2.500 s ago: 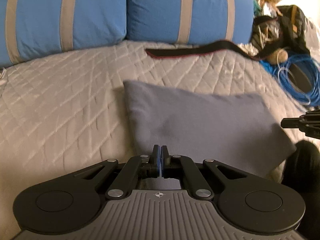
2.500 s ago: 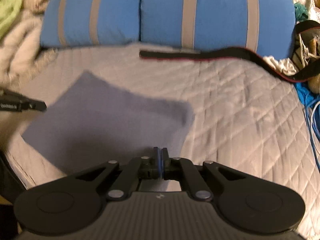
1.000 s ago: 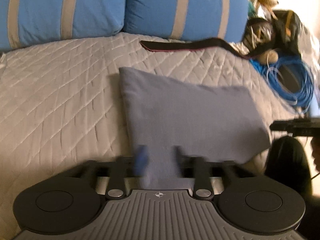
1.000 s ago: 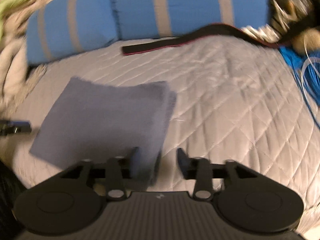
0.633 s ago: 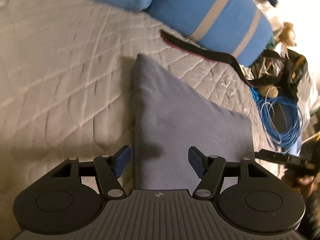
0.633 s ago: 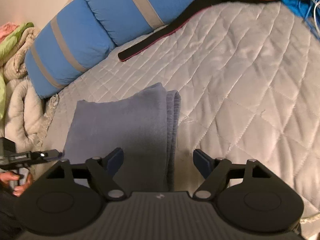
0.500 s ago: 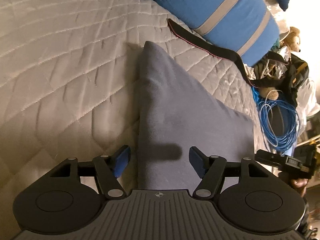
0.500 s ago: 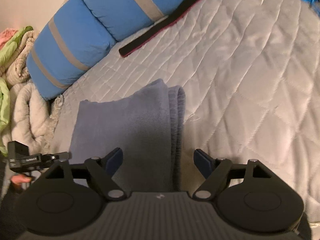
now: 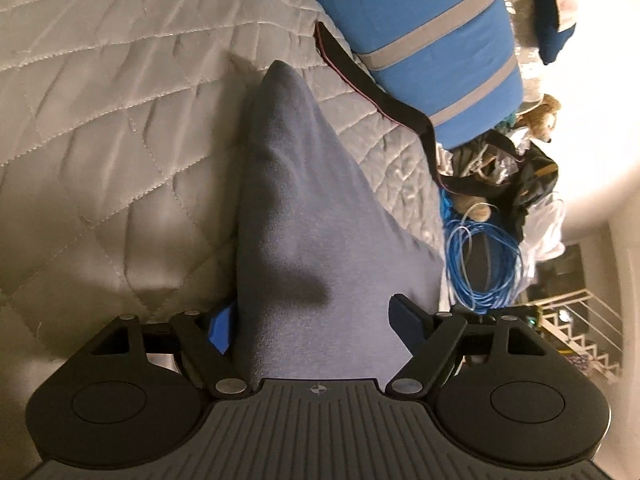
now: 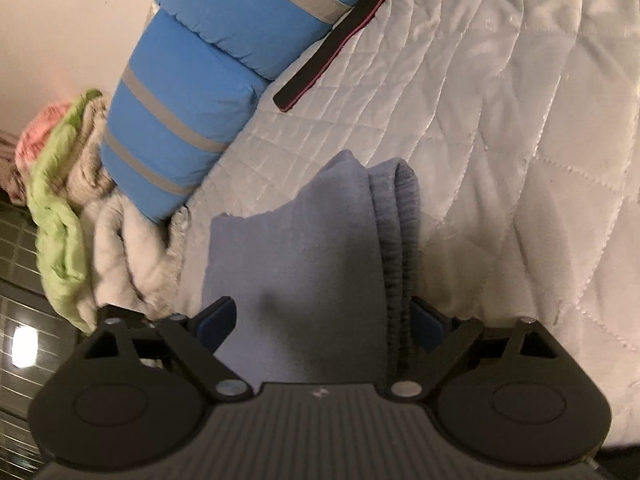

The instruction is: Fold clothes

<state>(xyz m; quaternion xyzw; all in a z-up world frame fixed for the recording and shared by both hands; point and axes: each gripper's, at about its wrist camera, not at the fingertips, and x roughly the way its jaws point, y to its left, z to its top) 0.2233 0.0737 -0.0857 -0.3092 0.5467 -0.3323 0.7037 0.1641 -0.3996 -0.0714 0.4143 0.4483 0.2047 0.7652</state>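
Lying straight ahead of both grippers on the quilted bedspread (image 9: 100, 128): one folded grey-blue garment (image 9: 304, 216), its long axis running away along the fingers in each wrist view, its near end between the spread jaws of the left gripper (image 9: 316, 326) and of the right gripper (image 10: 320, 320), neither clamped on it. Its ribbed band (image 10: 400, 248) lies toward the right gripper's right finger; neither gripper looks nearer, so a two-handed pinch seems likely. Also counted: two blue striped pillows (image 10: 192, 80), one dark strap (image 10: 332, 44), one blue cable coil (image 9: 480, 264).

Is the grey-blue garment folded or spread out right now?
Folded: the grey-blue garment shows stacked layers along its ribbed edge and lies compact on the quilt.
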